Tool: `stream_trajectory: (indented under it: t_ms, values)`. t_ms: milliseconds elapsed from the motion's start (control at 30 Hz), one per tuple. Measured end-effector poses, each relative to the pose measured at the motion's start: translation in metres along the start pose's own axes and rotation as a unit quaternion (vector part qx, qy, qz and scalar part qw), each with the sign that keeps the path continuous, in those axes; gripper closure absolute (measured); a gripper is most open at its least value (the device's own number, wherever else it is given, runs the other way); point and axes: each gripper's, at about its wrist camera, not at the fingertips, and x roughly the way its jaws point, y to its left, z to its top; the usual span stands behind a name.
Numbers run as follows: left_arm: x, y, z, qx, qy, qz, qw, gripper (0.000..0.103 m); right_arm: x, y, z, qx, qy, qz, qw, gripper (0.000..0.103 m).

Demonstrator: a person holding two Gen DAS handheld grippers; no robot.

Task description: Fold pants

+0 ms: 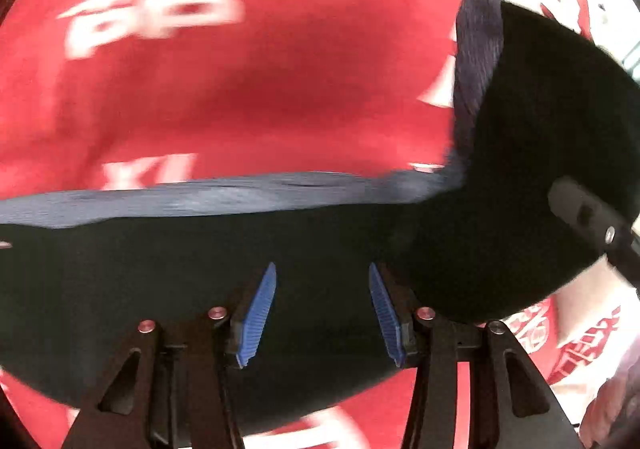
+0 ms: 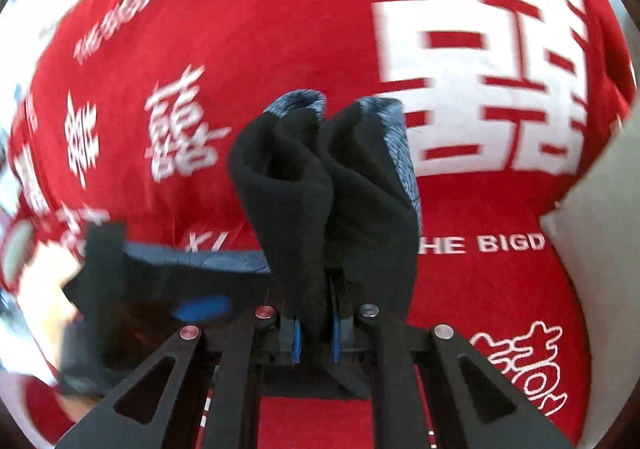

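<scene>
Pants [image 2: 328, 185], black with a grey-blue ribbed band along the edge, are the landmark for everything else: they lie partly on a red cloth [image 2: 248, 29] printed with white characters and partly lifted off it. In the right wrist view the right gripper [image 2: 316, 333] points steeply down at the cloth, its blue pads pressed together on a bunched fold of the pants, which stands up in two soft lobes beyond the fingertips, the ribbed band showing at the top of each lobe. To the left of that bunch a stretch of the pants runs off level, its band edge facing away from the camera, toward the left gripper [image 2: 200, 307], blurred and only partly seen there. In the left wrist view the left gripper [image 1: 322, 313] also tilts down, its blue pads [image 1: 258, 315] spread apart with the flat black fabric beneath them; whether they touch it cannot be told. The band edge crosses that view from side to side just beyond the fingertips, then turns upward at the right, where the fabric rises in a dark mound toward the right gripper's black frame [image 1: 592, 221]. Beyond the band edge the red cloth lies bare and open in both views. A pale surface [image 2: 600, 217] shows at the cloth's right edge, well apart from the pants.
</scene>
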Motion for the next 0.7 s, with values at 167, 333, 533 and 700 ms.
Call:
stream_trajectory:
  t_ms: [167, 333, 533, 700]
  values:
    - [-0.026, 0.076, -0.016, -0.034, -0.006, 0.066, 0.9972, 0.024, 0.045, 0.089, -0.026, -0.088, 0.032, -0.035, 0.995, 0.092]
    - [-0.037, 0.145, -0.03, -0.071, 0.002, 0.098, 0.9926, 0.024, 0.108, 0.157, -0.083, -0.165, 0.09, -0.078, 0.979, 0.088]
    - [-0.051, 0.175, -0.034, -0.067, 0.009, 0.108, 0.9919, 0.024, 0.111, 0.2, -0.121, -0.28, 0.061, -0.157, 0.945, 0.057]
    - [-0.074, 0.141, -0.024, -0.021, 0.021, 0.029, 0.9992, 0.024, 0.06, 0.185, -0.11, -0.236, 0.053, -0.092, 0.966, 0.048]
